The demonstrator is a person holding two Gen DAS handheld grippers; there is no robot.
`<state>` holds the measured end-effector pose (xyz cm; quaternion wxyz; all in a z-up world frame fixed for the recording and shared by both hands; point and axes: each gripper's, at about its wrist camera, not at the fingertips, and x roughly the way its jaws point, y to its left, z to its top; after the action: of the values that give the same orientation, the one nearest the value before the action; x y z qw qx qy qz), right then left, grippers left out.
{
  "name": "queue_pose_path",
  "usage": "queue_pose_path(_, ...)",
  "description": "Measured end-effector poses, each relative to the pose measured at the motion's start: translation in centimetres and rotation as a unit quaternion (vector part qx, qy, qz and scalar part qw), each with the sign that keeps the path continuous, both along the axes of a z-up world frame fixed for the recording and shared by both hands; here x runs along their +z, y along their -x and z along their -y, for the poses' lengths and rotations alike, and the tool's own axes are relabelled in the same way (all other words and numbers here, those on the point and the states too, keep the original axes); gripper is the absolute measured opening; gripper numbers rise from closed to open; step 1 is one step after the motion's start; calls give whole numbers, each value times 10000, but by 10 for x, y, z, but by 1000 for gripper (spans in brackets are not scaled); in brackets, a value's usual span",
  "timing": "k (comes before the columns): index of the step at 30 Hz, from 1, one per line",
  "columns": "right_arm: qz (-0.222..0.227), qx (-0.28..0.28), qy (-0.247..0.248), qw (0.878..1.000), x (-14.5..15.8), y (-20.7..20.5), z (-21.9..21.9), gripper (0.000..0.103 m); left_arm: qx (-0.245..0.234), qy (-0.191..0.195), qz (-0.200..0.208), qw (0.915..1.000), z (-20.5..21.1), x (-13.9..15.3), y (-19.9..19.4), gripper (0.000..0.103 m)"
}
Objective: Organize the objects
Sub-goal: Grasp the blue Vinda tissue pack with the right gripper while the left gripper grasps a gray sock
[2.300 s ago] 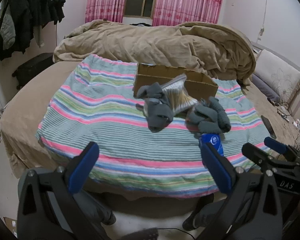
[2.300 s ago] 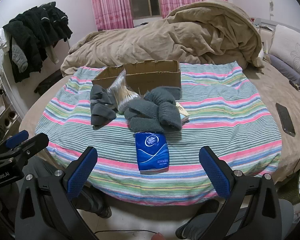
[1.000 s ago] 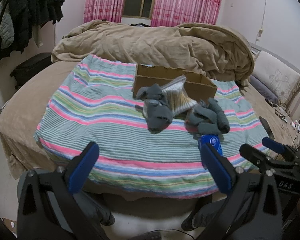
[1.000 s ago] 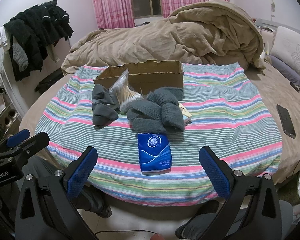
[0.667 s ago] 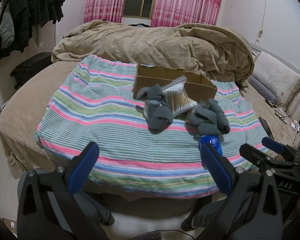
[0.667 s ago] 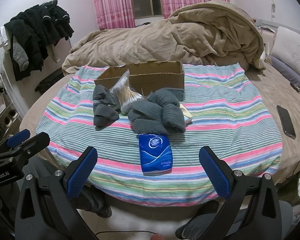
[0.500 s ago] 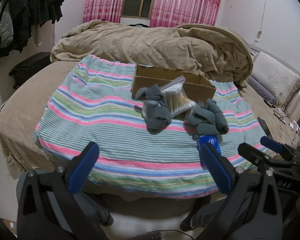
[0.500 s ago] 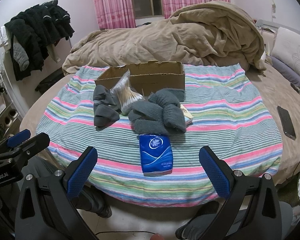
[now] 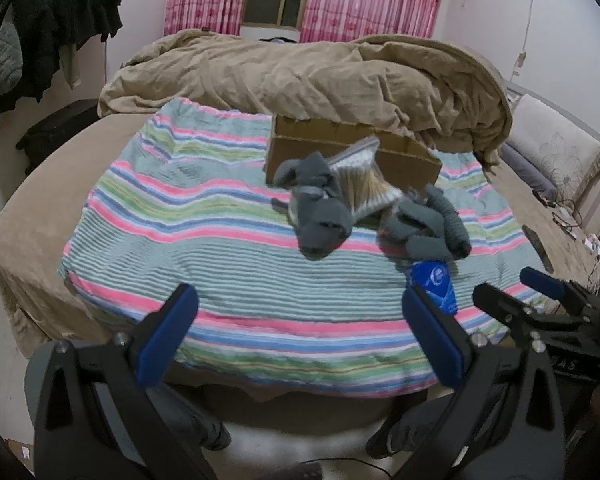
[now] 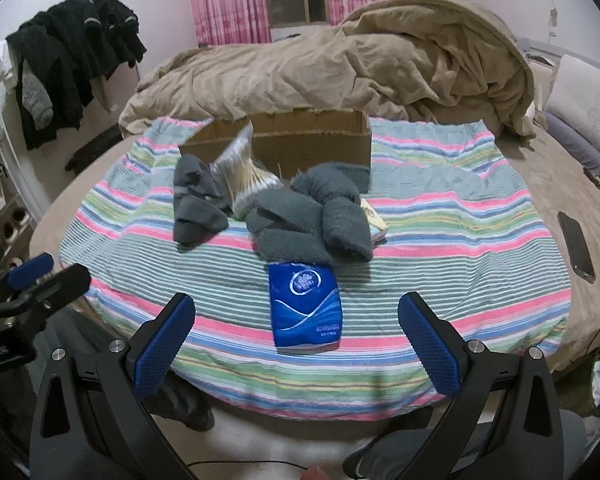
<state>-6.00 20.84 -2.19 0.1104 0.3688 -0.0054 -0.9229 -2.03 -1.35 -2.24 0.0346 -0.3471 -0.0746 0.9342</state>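
Ahead of the right gripper's (image 10: 298,334) spread fingers (image 10: 162,340) lies the tissue pack (image 10: 305,306).

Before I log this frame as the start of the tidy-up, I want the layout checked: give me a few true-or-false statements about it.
1. Both hand-held grippers, left and right, are open and hold nothing. True.
2. The blue tissue pack lies inside the cardboard box. False: it lies on the striped blanket, nearer the camera than the box.
3. The bag of cotton swabs sits between two heaps of grey socks. True.
4. The dark phone lies on the striped blanket. False: it lies on the tan bed sheet, off the blanket's right edge.
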Motion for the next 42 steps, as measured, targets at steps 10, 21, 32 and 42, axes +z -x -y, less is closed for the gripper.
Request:
queue_pose_path(10, 380, 151, -181, 9990, -42, 29, 9, 103, -160, 10, 220, 9996, -2, -28, 24, 102)
queue_pose_path(21, 561, 115, -449, 9973, -75, 60, 14, 92, -431, 78, 332, 9985, -11, -50, 72, 95)
queue_pose_path(32, 452, 295, -308, 9981, -82, 68, 10, 69, -235, 8, 215, 9995, -15, -61, 119, 78)
queue_pose_path(42, 382, 423, -223, 9981, -75, 62, 11, 52, -232, 168, 189, 9994, -23, -65, 131, 41)
